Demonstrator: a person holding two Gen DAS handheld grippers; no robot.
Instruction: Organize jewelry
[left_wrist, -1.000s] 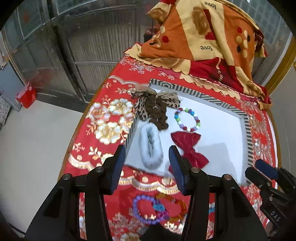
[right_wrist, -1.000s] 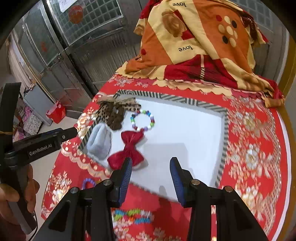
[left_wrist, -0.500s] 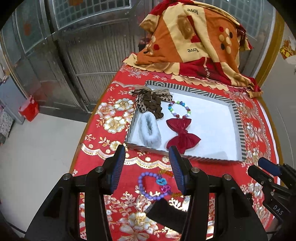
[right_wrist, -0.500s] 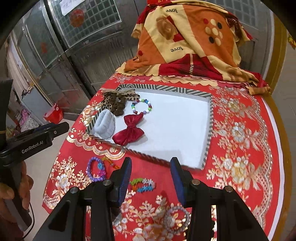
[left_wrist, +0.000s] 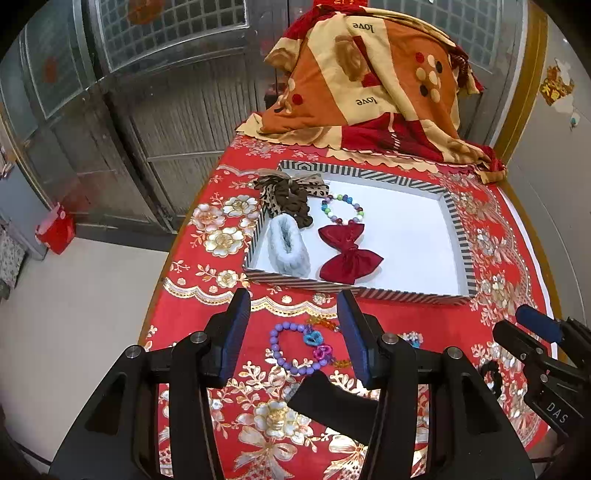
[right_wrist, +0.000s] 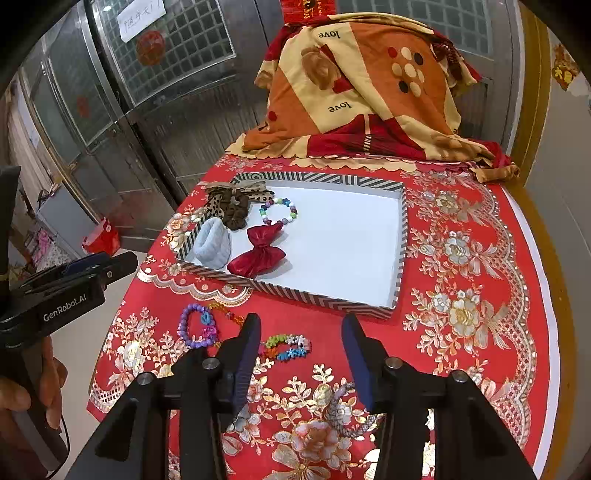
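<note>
Currently both tools empty. Left tool (left_wrist: 293, 325) gapes wide over the purple bead bracelet (left_wrist: 295, 349) on the red worktop (right_wrist: 461, 258). Right tool (right_wrist: 301, 345) has just been opening, nothing between its jaws, above the multicolour bracelet (right_wrist: 288, 347). Striped tray (right_wrist: 400, 236) beyond holds the red bow (right_wrist: 256, 254), grey scrunchie (right_wrist: 212, 242), pastel bead bracelet (right_wrist: 280, 211); leopard bow (right_wrist: 231, 203) straddles its far-left corner.

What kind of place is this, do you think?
Probably a home: a table under a red floral tablecloth, a folded patterned blanket at its far end, and metal-framed glass doors behind.
</note>
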